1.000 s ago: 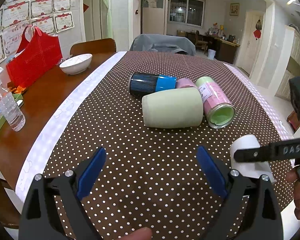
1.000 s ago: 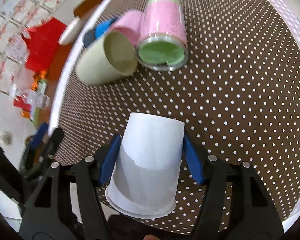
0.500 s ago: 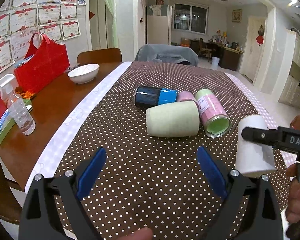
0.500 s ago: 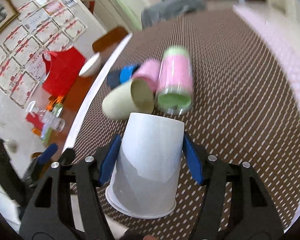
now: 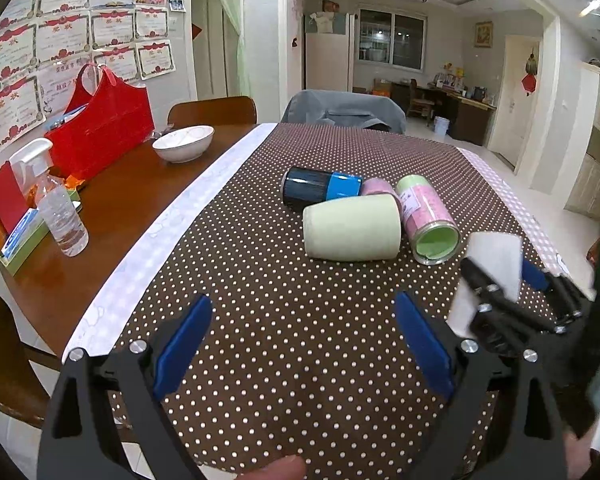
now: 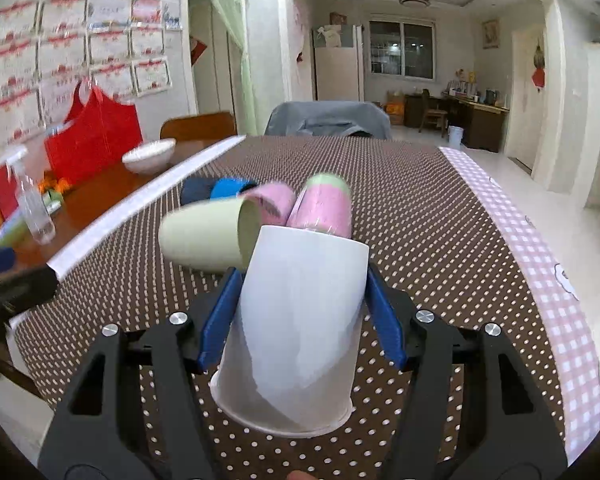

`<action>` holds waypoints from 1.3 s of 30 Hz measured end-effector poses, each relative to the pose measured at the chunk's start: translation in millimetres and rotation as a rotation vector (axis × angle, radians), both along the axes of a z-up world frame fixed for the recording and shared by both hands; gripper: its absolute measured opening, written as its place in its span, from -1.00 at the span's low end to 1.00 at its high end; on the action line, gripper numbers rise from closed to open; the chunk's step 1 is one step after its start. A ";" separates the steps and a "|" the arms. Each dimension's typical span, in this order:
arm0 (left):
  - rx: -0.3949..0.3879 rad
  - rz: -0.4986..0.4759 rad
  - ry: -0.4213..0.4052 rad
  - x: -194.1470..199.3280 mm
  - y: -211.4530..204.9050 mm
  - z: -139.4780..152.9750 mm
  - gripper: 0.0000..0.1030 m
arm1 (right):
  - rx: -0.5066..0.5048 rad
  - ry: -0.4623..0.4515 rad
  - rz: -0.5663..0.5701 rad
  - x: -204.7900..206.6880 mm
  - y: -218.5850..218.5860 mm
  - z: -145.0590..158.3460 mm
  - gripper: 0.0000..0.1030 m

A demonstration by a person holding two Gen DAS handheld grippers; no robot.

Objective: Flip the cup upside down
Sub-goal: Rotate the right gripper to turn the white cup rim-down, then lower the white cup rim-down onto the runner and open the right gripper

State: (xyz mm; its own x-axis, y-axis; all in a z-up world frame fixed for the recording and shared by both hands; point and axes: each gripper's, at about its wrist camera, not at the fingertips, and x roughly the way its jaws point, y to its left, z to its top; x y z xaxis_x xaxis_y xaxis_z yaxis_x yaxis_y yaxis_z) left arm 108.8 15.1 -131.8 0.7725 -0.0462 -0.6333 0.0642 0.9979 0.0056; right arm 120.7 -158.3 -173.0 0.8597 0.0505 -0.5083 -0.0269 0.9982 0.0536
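My right gripper (image 6: 302, 320) is shut on a white paper cup (image 6: 296, 328). The blue pads press both its sides, its closed base points away from the camera and its rim towards it. The cup hangs tilted above the brown dotted tablecloth (image 6: 420, 216). In the left wrist view the same cup (image 5: 494, 268) and right gripper (image 5: 500, 280) show at the right edge. My left gripper (image 5: 300, 344) is open and empty, low over the cloth near the table's front edge.
Several cups lie on their sides mid-table: a pale green one (image 5: 352, 228), a pink-and-green one (image 5: 428, 216), a small pink one (image 5: 376, 187) and a black-and-blue one (image 5: 320, 188). On the bare wood at left stand a white bowl (image 5: 183, 143), a red bag (image 5: 100, 128) and a spray bottle (image 5: 56, 204).
My right gripper has swung upwards with the white cup, from looking down at the table to looking level across the room. The left gripper has risen slightly.
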 end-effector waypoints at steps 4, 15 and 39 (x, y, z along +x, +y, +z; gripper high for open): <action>0.001 0.010 -0.007 -4.6 2.2 2.3 0.77 | -0.025 0.024 0.017 1.1 10.0 -7.5 0.20; 0.000 0.002 -0.032 -14.1 -1.1 8.3 0.77 | -0.059 0.056 0.065 -21.4 12.6 -14.2 0.22; -0.002 -0.053 -0.182 -67.9 -32.9 60.8 0.77 | 0.109 0.026 0.043 -77.0 -27.4 70.0 0.88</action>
